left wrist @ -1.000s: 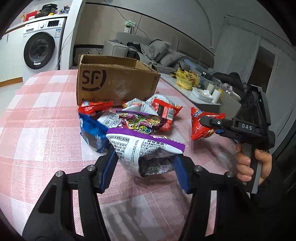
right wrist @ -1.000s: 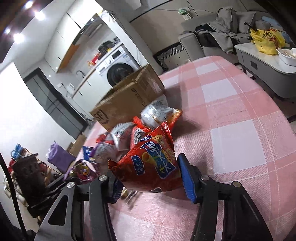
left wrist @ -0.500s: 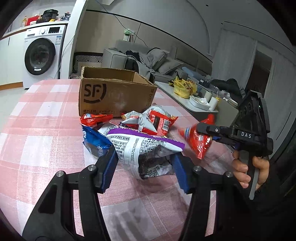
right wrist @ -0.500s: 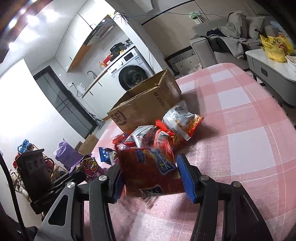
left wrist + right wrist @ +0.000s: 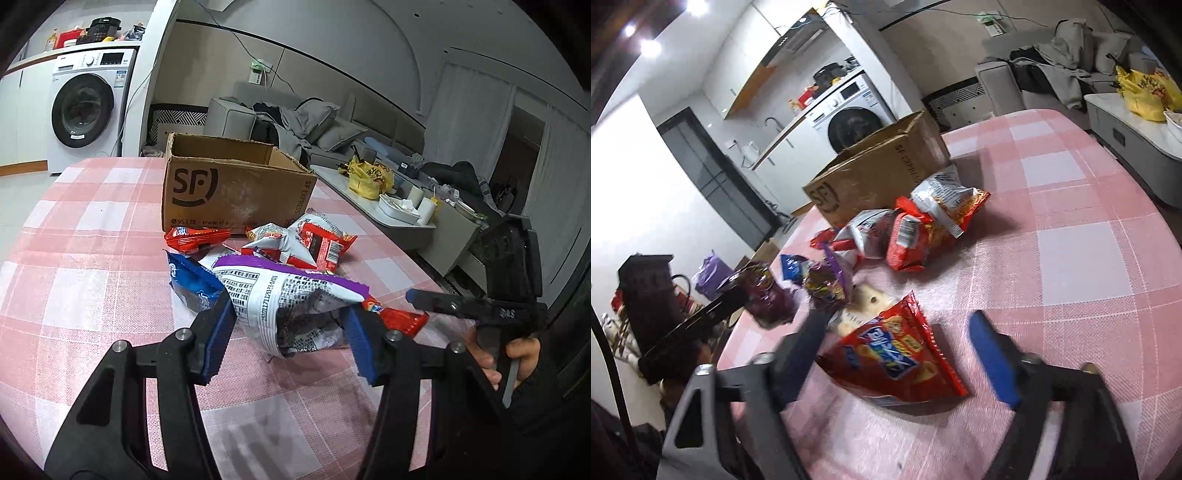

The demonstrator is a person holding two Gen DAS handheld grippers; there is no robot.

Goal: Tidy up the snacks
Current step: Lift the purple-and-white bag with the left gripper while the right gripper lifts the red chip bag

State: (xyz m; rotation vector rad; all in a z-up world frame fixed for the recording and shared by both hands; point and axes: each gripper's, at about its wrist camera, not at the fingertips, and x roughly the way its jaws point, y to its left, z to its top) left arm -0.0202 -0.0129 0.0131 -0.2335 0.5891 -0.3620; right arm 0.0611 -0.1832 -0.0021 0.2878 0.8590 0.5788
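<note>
Both tongs (image 5: 288, 332) (image 5: 901, 354) sit mid-table (image 5: 1089, 266), edges well apart.

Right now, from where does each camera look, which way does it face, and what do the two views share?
Left wrist: sits on the left tongs, faces the cardboard box; own fingers grip the purple-edged packet; right hand shows.
Right wrist: sits on the right tongs, open around the red packet lying on the tablecloth; faces the box from its side.
Shared: box, snack pile, washing machine.
</note>
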